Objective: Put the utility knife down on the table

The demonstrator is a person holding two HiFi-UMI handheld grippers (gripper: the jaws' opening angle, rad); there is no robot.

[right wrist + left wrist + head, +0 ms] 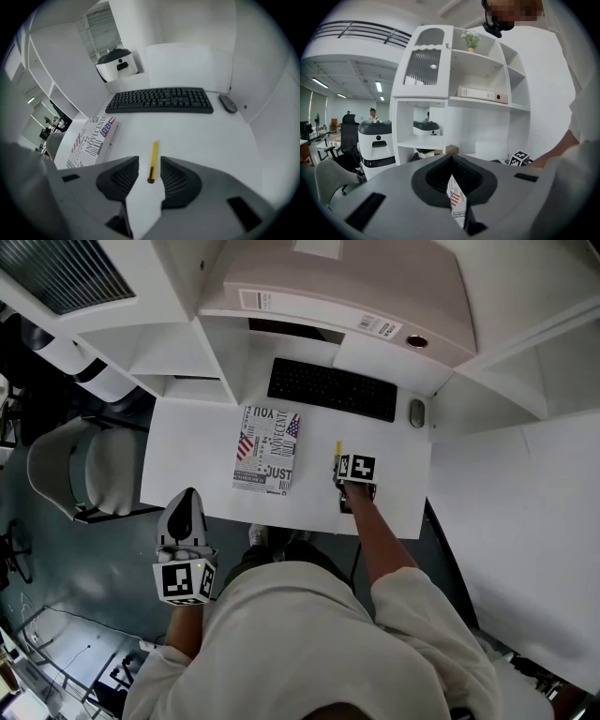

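Observation:
The yellow utility knife [152, 161] lies flat on the white table [201, 140], apart from both pads, its length pointing toward the keyboard. My right gripper [149, 160] hangs above it, pointing steeply down, jaws open wide with the knife showing in the gap between them. In the head view the knife [337, 450] pokes out just beyond the right gripper [341, 471]. My left gripper [187, 501] is held off the table's near-left edge, jaws shut and holding nothing. In its own view the left gripper [452, 159] points across at the shelves.
A printed book [266, 448] lies left of the knife. A black keyboard [332, 388] and a grey mouse [417, 412] sit at the back of the table [197, 456]. White shelf units surround the desk. A grey chair [80, 470] stands to the left.

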